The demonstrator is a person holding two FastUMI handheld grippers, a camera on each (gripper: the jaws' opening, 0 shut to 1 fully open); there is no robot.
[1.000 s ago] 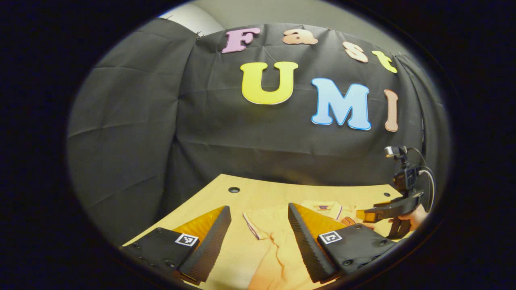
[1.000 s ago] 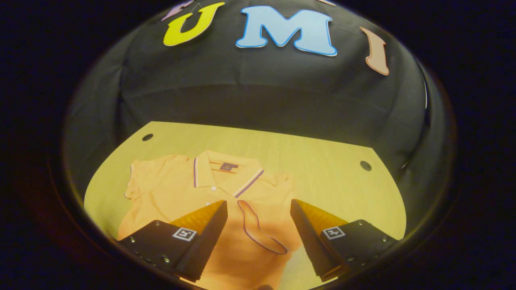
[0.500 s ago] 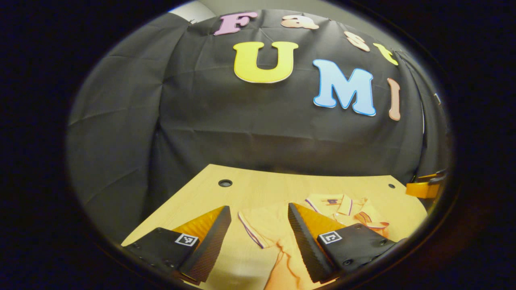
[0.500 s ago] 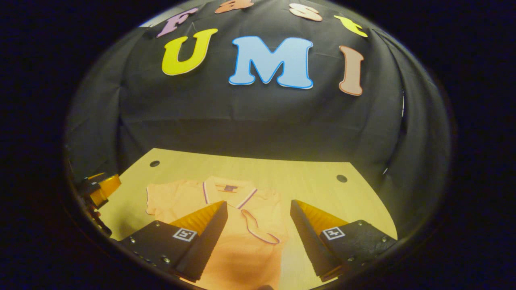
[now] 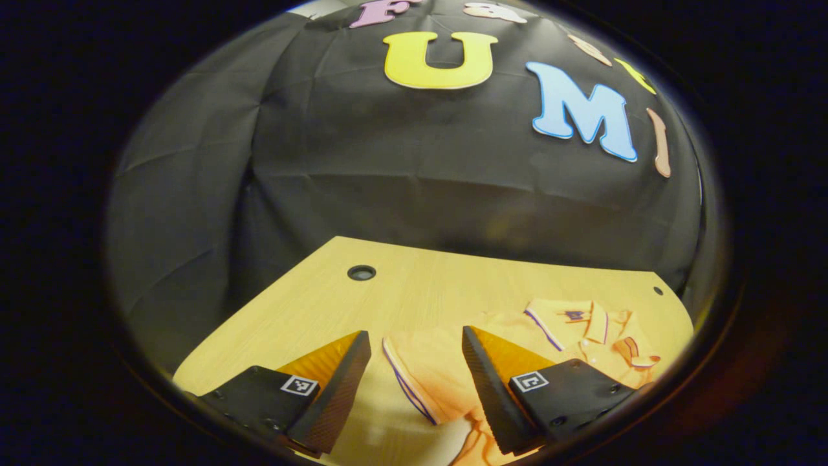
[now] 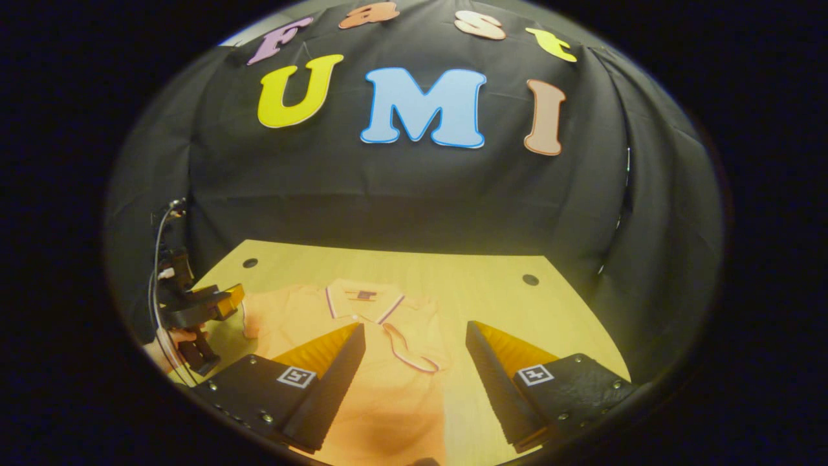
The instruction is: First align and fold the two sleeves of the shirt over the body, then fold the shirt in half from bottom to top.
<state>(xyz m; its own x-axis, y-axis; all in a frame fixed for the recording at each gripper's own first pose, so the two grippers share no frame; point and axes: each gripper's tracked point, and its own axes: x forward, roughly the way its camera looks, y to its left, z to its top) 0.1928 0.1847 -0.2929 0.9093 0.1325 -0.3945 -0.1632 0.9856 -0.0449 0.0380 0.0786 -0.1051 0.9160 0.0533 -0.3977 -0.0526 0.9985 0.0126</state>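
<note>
Right gripper view: shirt (image 6: 362, 362) lies on wooden table (image 6: 491, 291).

- one shirt (image 6: 362, 336), with two sleeves
- one table (image 5: 414, 285), with two holes
- two grippers: left gripper (image 5: 414, 382), right gripper (image 6: 414, 382)

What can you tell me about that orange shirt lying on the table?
The shirt is an orange short-sleeved polo of soft-looking fabric, with a striped collar and sleeve trim. It lies flat, front up, on the wooden table, collar toward the back wall. One sleeve is folded over the body; the other sleeve lies spread. Nothing grips it.
</note>
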